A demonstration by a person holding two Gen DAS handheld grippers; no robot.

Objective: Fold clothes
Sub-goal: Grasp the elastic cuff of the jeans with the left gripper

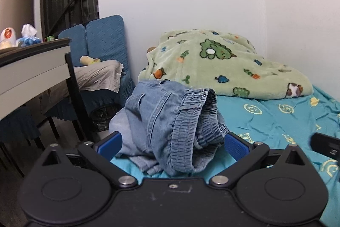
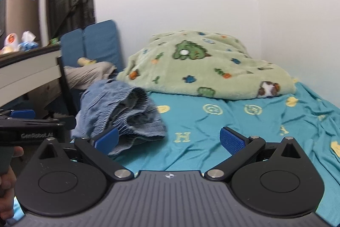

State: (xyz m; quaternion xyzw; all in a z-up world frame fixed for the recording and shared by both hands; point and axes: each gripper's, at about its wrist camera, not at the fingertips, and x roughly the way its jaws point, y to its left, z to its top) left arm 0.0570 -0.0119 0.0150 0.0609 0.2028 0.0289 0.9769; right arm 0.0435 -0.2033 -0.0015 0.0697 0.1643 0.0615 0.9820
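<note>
Lying crumpled near the left edge of the bed (image 2: pixel 212 120), on the teal sheet (image 1: pixel 276 120), was a pair of light blue denim shorts (image 1: pixel 170 120), bunched into a heap with the gathered elastic waistband (image 1: pixel 191 103) turned up toward the camera. Judged soft and limp, fairly light, thicker and stiffer at the waistband and seams than across the legs; not slippery, not fragile, likely to sag and drag when lifted from one point only. Best taken at the waistband, one corner per tool, since the ribbed band gives the pads something thick to bite on.

Left gripper (image 1: pixel 172 142) spread wide, blue pads either side of the heap, the cloth sitting in the gap but not pinched. Right gripper (image 2: pixel 169 138) likewise spread wide, its left pad just beside or touching the near hem of the shorts (image 2: pixel 119 112), its right pad over bare sheet; nothing held. Seen at the left of the right wrist view: the other tool's body and a hand (image 2: pixel 6 184) on its handle.

Further back, a green fleece blanket (image 1: pixel 223 63) with cartoon prints piled against the wall. As for containers: a dark bin (image 1: pixel 104 118) on the floor beside the bed, contents not clear; on the table (image 1: pixel 31 69), a tissue pack (image 1: pixel 28 35) with a tissue sticking up.
</note>
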